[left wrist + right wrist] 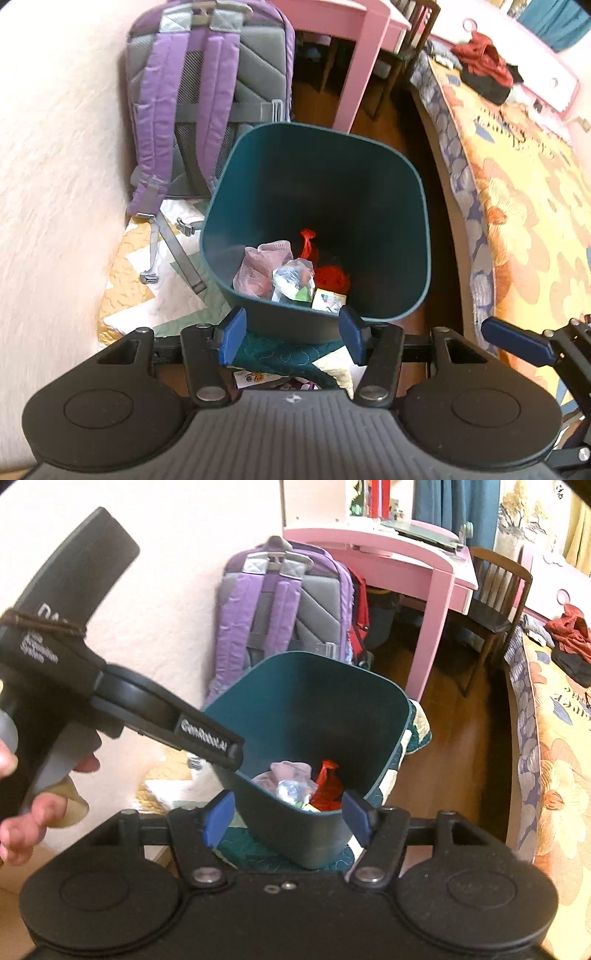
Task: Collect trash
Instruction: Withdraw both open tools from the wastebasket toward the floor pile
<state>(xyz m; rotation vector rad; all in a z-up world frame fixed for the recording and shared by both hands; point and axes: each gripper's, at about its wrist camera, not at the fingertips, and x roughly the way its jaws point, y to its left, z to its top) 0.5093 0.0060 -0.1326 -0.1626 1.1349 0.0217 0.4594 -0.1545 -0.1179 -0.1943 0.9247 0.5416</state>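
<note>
A dark teal bin (388, 173) stands on the floor and shows in both views (332, 698). It holds trash: a pinkish plastic bag (258, 269), a clear crumpled bag (293, 280), red plastic (328, 273) and a small white carton (327, 300). My left gripper (291, 339) is open and empty, just above the bin's near rim. My right gripper (288, 818) is open and empty, also at the near rim. A right fingertip (517, 341) shows at the right of the left view. The left gripper's body (110, 686) crosses the right view at the left.
A purple and grey backpack (207, 92) leans on the pale wall behind the bin. A pink desk (424, 572) and a wooden chair (495, 602) stand beyond. A bed with a floral cover (524, 206) runs along the right. A quilted mat (155, 288) lies under the bin.
</note>
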